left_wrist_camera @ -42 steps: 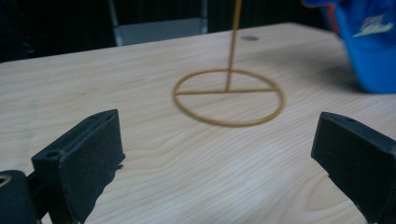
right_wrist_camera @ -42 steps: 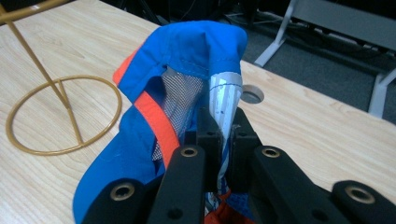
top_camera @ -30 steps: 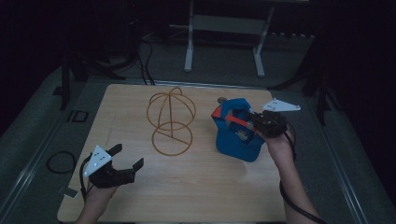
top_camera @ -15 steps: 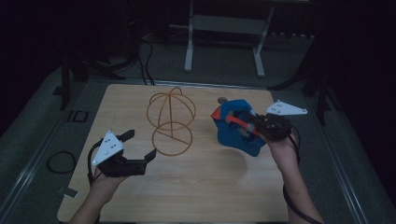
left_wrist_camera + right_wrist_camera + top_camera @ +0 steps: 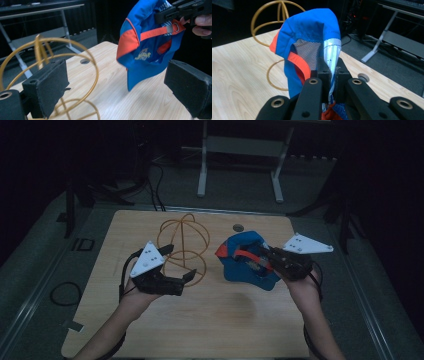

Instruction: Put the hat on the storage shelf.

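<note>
Right gripper [image 5: 267, 257] pinches the blue cap [image 5: 245, 262] clear of the counter [image 5: 225, 320]; left gripper [image 5: 180, 281], spread, nears the wire stand [image 5: 184, 245], cap not yet hung.

The left gripper [image 5: 186, 281] hangs over the bench on a raised forearm with jaws wide apart, while the right gripper [image 5: 257, 260], wrist level, has its jaws pinched together on cloth.

Dim room here, light falling mostly on the pale wooden table [image 5: 150, 330] at centre frame. Grey floor [image 5: 40, 265] wraps around it, a cable loop [image 5: 65, 293] at lower left. Top centre, a grey metal stand [image 5: 240, 150] (two legs, one crossbar) against black darkness.
</note>
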`<state>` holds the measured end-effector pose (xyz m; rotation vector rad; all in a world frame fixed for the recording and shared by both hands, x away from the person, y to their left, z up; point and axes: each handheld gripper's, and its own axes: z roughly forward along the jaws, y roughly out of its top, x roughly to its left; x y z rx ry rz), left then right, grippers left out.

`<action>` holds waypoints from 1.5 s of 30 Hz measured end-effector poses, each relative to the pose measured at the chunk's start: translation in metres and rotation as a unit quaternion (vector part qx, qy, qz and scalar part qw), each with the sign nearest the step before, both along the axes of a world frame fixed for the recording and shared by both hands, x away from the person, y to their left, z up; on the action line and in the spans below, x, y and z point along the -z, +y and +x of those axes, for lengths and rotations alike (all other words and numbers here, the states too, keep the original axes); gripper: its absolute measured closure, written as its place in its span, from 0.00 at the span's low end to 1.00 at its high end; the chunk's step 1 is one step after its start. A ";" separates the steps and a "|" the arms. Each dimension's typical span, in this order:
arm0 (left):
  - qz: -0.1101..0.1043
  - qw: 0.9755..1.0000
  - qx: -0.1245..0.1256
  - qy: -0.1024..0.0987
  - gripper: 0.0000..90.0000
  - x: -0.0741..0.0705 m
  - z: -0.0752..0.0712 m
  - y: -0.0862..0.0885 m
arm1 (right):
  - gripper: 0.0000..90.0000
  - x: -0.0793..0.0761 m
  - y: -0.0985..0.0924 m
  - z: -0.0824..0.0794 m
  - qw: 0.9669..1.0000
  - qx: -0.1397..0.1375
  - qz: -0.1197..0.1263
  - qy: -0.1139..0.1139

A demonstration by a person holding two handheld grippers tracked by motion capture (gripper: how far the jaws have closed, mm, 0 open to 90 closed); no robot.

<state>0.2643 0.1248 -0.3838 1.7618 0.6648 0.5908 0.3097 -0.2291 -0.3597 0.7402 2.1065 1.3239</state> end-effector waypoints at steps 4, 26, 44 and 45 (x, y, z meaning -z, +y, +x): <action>0.006 1.000 0.018 0.005 0.06 -0.007 0.005 -0.016 | 0.96 -0.002 0.005 -0.008 1.000 -0.009 0.000 -0.008; 0.039 0.996 0.079 0.032 0.24 -0.014 0.027 -0.077 | 0.96 0.000 0.025 -0.034 0.998 -0.057 -0.021 -0.025; 0.078 0.993 0.079 0.041 0.79 -0.012 0.031 -0.095 | 0.96 0.004 0.036 -0.040 0.996 -0.082 -0.030 -0.021; 0.077 0.994 0.073 0.040 0.83 -0.012 0.031 -0.096 | 0.96 0.004 0.036 -0.040 0.996 -0.080 -0.031 -0.021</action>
